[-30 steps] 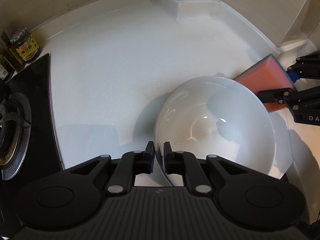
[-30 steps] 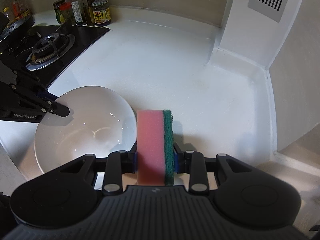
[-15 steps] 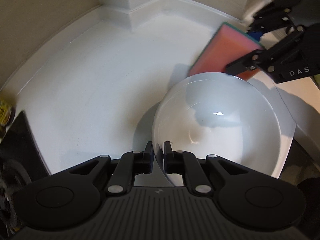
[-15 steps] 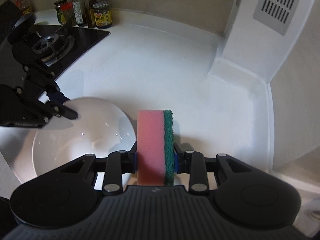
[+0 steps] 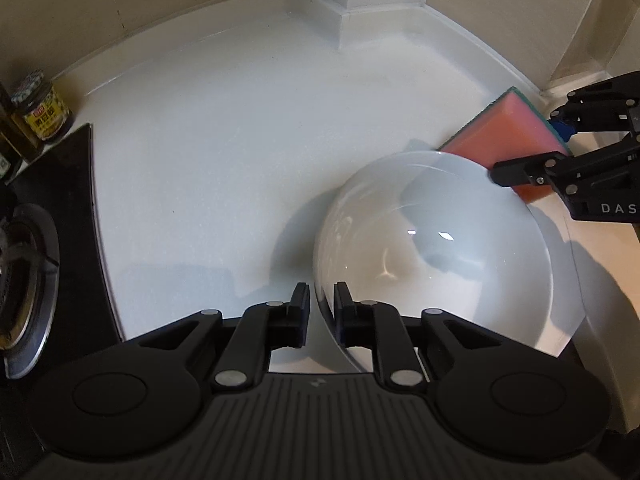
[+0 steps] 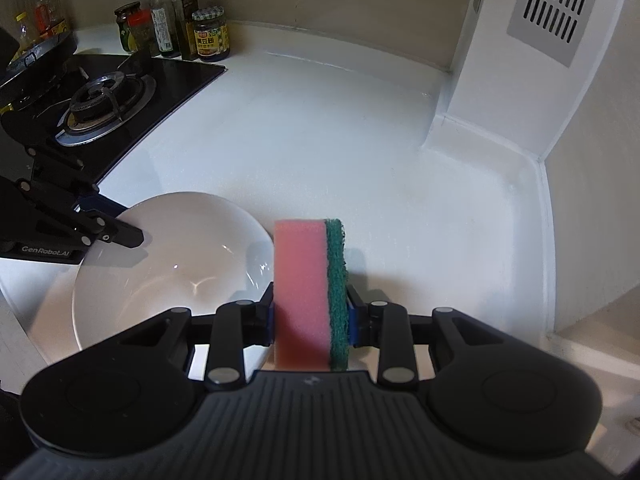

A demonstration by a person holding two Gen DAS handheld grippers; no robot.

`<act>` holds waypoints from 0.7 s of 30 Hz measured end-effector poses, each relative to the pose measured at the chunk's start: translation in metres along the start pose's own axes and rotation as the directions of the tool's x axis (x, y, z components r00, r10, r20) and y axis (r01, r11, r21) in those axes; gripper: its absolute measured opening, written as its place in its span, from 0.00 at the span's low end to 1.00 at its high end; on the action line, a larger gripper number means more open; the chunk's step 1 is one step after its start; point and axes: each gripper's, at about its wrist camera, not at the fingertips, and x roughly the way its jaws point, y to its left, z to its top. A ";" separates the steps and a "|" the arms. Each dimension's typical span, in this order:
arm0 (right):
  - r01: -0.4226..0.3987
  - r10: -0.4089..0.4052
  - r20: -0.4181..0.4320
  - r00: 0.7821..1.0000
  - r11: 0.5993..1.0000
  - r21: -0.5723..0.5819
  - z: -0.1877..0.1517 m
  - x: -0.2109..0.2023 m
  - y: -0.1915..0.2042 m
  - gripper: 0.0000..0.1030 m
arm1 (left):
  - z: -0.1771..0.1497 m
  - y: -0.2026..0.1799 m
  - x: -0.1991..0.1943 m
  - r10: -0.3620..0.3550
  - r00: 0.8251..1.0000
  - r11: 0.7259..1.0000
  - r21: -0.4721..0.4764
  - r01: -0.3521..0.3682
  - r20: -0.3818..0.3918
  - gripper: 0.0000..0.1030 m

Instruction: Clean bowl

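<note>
Sitting on the white worktop (image 5: 240, 152), the bowl (image 5: 440, 264) has its rim between the opening jaws of the left gripper (image 5: 321, 300) — right gripper (image 6: 310, 308) clamps a sponge (image 6: 308, 292) just beside it

White counter (image 6: 320, 140), bare in the middle. Black glass hob (image 6: 120, 92) at its left end, gas burner (image 6: 106, 98) with metal ring and pan supports on it. Behind the hob by the wall: cluster of sauce jars and oil bottles (image 6: 176, 32), yellow-labelled jar (image 5: 42, 114) nearest the counter. White boxed column (image 6: 516, 56) in the back corner, slotted vent grille (image 6: 554, 4) on it.
</note>
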 end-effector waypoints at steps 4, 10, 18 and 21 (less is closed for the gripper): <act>0.000 -0.001 -0.028 1.000 0.999 -0.033 -0.004 -0.007 0.003 0.27 | 0.008 -0.004 0.009 0.010 1.000 0.994 0.112 -0.011 0.014 0.08; 0.012 -0.017 -0.060 0.998 0.997 -0.080 0.006 -0.003 0.005 0.27 | 0.024 -0.012 0.021 0.014 1.000 0.951 0.309 -0.020 0.022 0.11; 0.011 -0.016 -0.070 0.997 0.997 -0.076 0.020 0.009 0.004 0.27 | 0.028 -0.001 0.020 0.036 0.999 0.993 0.115 -0.034 -0.014 0.12; 0.011 -0.015 -0.061 0.998 0.999 -0.052 0.018 0.008 0.005 0.27 | 0.015 0.003 0.013 0.023 0.999 1.000 -0.018 -0.023 -0.027 0.11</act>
